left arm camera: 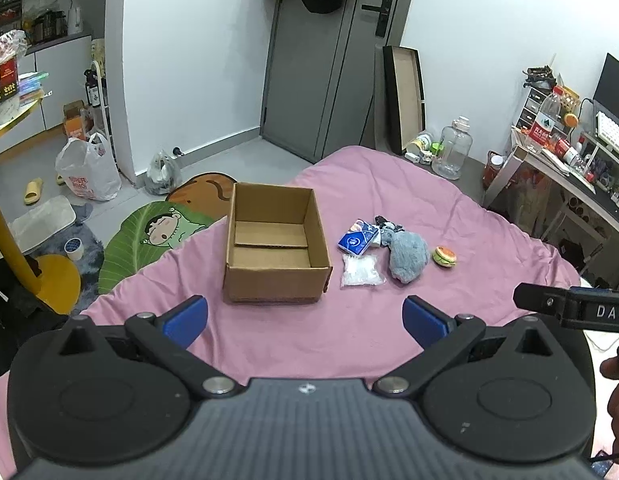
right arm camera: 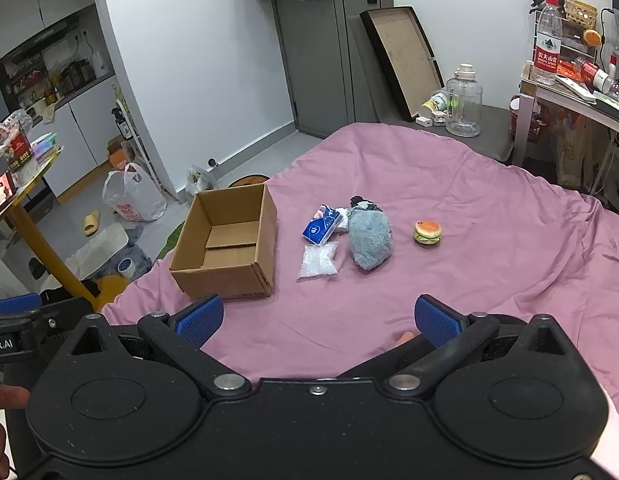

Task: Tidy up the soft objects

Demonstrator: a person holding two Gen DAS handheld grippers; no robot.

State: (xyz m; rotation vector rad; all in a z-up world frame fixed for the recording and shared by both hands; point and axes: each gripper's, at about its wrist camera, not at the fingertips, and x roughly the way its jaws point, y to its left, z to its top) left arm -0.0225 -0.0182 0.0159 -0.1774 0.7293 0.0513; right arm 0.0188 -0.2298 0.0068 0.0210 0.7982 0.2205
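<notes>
Pink bedding (left arm camera: 449, 200) spreads across a cluttered bedroom, with a grey door (left arm camera: 309, 80) behind it and a crowded desk (right arm camera: 581, 92) off to the right. We judge the task to be at its start: the cardboard box (left arm camera: 275, 280) sits open and empty towards the left edge of the bedding, and every soft thing lies outside it.

Just right of the box lie a blue tissue pack (left arm camera: 355, 240) and a clear plastic bag (left arm camera: 361, 272), one nearly touching the other. A grey plush (left arm camera: 409, 256) rests beside them, with a dark bundle of cloth (right arm camera: 365, 203) at its far end. A small burger toy (left arm camera: 444, 257) sits a little further right, apart from the rest.

We hold the left gripper (left arm camera: 305, 316) and the right gripper (right arm camera: 317, 316) low over the near edge of the bedding, both level and pointed at the pile. Each has its blue pads (right arm camera: 437, 322) spread wide and carries nothing.

Our next move, we think, is a reach forward to one item, probably the plush or the burger for the right side, then a close and a lift over the box wall.
</notes>
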